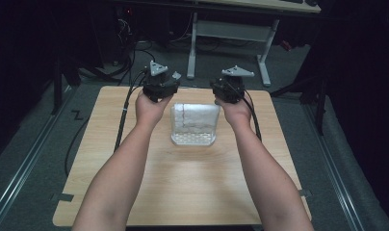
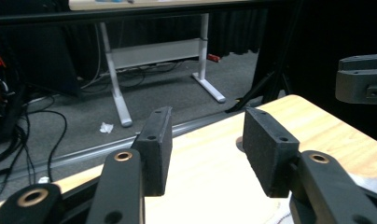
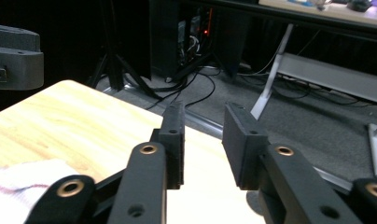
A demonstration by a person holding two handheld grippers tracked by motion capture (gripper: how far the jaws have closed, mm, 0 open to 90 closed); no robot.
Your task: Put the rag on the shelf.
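Observation:
A folded white cloth (image 1: 194, 123) with a thin red stripe lies in the middle of the far half of the wooden table (image 1: 183, 187). My left gripper (image 1: 160, 84) is held above the table's far edge, just left of the cloth. My right gripper (image 1: 229, 85) hovers just right of the cloth at the same depth. In the left gripper view, my left gripper (image 2: 206, 149) has its jaws apart with nothing between them. My right gripper (image 3: 203, 142) is open too, and a corner of the cloth (image 3: 18, 184) shows at its lower left.
A white-legged desk (image 1: 228, 33) stands beyond the table on grey carpet. Cables (image 1: 123, 115) trail off the table's left side to the floor. Dark stands and equipment (image 3: 191, 37) sit farther back. The table's near half is bare wood.

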